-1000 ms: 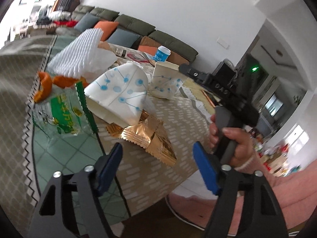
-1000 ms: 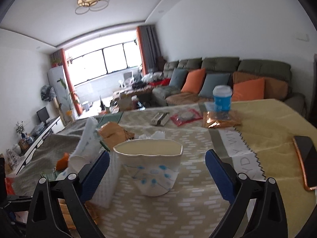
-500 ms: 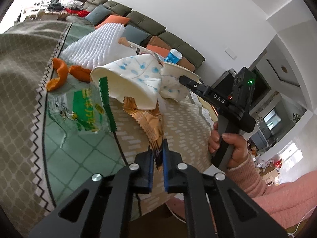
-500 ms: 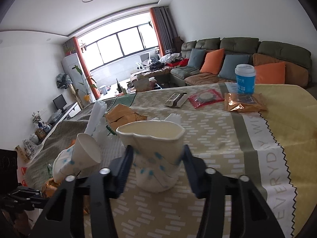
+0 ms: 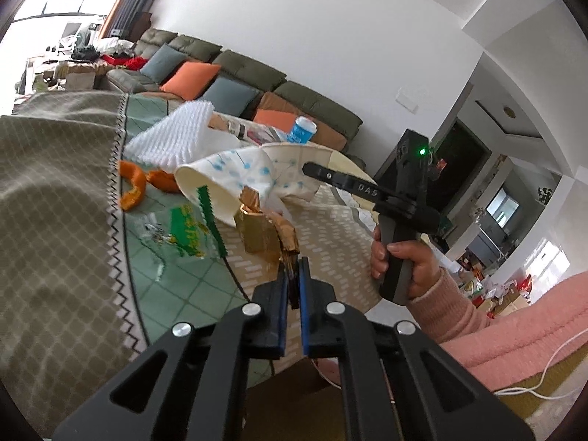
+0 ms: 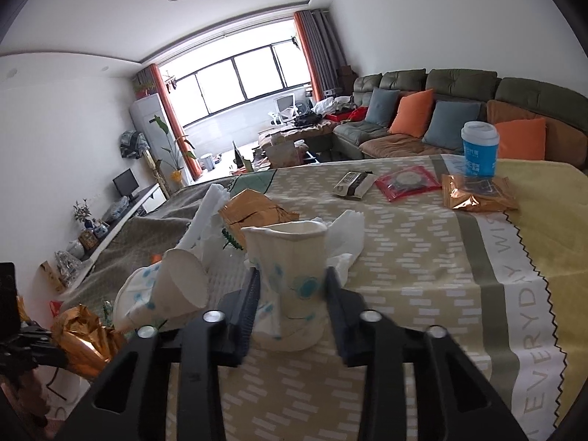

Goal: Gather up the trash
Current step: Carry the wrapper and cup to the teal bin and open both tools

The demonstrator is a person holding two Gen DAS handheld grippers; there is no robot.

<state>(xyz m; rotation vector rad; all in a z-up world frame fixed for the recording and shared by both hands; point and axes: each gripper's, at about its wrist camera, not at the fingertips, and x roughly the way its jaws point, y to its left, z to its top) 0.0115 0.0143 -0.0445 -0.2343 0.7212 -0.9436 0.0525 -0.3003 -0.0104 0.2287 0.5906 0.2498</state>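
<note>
My left gripper [image 5: 293, 275] is shut on the corner of a crumpled gold foil wrapper [image 5: 262, 233] at the near table edge; the wrapper also shows in the right wrist view [image 6: 86, 334]. My right gripper [image 6: 292, 286] is shut on a squashed white paper cup with blue dots [image 6: 290, 275], which stands upright on the cloth. That cup and the right gripper's fingers [image 5: 330, 178] also show in the left wrist view. A second paper cup [image 5: 220, 183] lies on its side beside it, also seen in the right wrist view [image 6: 176, 286].
Orange peel [image 5: 134, 185], a clear green-printed bag [image 5: 183, 228] and white foam netting [image 5: 176, 136] lie to the left. Farther back are a brown bag [image 6: 253, 209], a tissue [image 6: 345, 231], a blue cup [image 6: 479, 149], an orange packet [image 6: 477, 193], a red packet [image 6: 406, 182] and a small box [image 6: 354, 183].
Both grippers went from open to shut. The left closed on the gold wrapper and lifted it slightly. The right closed on the upright paper cup and squeezed it narrower.
</note>
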